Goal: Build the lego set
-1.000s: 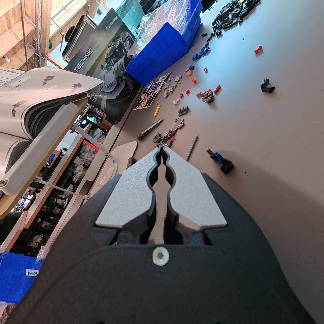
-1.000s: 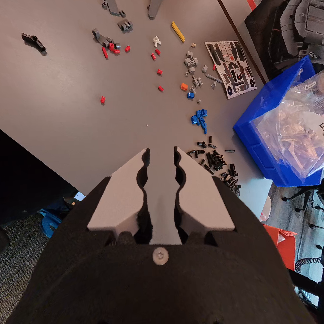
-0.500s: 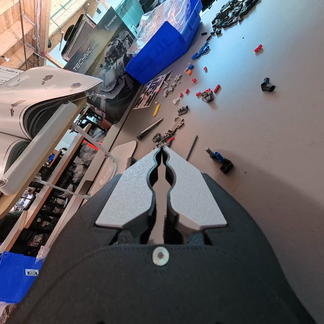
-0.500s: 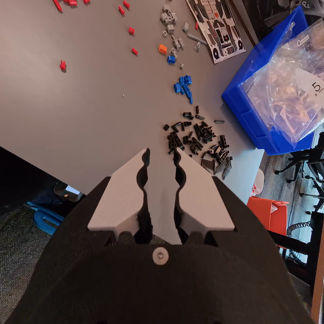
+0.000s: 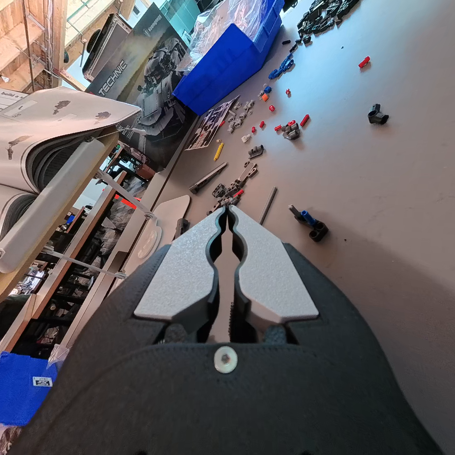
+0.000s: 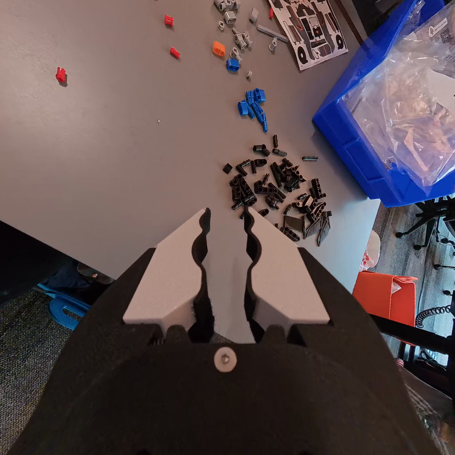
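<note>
Daylight from the upper left lays a bluish glare on the table (image 5: 369, 172). The right view is dimmer and softer. Wide-angle lenses bend the edges; the nearest black housing is slightly out of focus.

We see our right gripper (image 6: 226, 211) now much closer to the pile of black pieces (image 6: 278, 189), which earlier lies well ahead of its fingertips.

On the bench (image 6: 103, 138), a heap of small parts (image 6: 278, 189) lies just ahead and right of the right tool (image 6: 226, 211). A bin (image 6: 344, 138) stands farther right, holding a plastic bag (image 6: 403, 98). A sticker sheet (image 6: 312, 34) lies behind the heap.
</note>
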Motion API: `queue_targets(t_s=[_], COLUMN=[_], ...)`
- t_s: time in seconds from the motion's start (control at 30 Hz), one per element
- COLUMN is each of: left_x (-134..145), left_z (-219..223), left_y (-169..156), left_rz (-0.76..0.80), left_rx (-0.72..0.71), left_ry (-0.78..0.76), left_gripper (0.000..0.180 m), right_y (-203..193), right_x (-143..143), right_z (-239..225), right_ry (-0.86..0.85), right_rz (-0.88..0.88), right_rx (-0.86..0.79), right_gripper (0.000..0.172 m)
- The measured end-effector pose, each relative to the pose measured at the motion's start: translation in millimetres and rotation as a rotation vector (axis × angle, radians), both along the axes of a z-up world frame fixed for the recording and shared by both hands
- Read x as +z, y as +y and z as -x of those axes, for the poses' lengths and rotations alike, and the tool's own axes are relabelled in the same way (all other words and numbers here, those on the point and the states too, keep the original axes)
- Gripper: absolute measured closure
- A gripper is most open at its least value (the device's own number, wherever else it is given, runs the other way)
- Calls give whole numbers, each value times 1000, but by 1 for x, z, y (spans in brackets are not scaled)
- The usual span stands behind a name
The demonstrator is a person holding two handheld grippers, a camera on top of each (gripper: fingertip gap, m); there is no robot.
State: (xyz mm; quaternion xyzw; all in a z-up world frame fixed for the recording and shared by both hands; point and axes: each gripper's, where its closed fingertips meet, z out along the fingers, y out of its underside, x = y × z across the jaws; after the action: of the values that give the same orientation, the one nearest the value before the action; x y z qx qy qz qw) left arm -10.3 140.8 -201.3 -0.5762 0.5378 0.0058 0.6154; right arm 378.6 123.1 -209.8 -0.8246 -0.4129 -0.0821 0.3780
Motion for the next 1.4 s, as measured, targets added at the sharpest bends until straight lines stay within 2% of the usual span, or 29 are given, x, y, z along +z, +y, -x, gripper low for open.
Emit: queue_targets(t_s=[0.27,0.7,1.1,1.4], left_x=[-1,-2,-3,-4], left_z=[1,3,3,4], left_y=[2,7,7,7], left_rz=[6,6,22,15], left_rx=[7,21,17,21], left_ry=[-2,-6,-20,-13], left_gripper=[180,180,180,180], right_y=[13,69,57,50], right_x=[-7,-5,-4,-10], right_z=[-3,3,-28,-28], right_ry=[24,19,45,42], right_rz=[2,-14,-21,2], right_rx=[-6,27,-62,-57], right_gripper=[147,147,147,147])
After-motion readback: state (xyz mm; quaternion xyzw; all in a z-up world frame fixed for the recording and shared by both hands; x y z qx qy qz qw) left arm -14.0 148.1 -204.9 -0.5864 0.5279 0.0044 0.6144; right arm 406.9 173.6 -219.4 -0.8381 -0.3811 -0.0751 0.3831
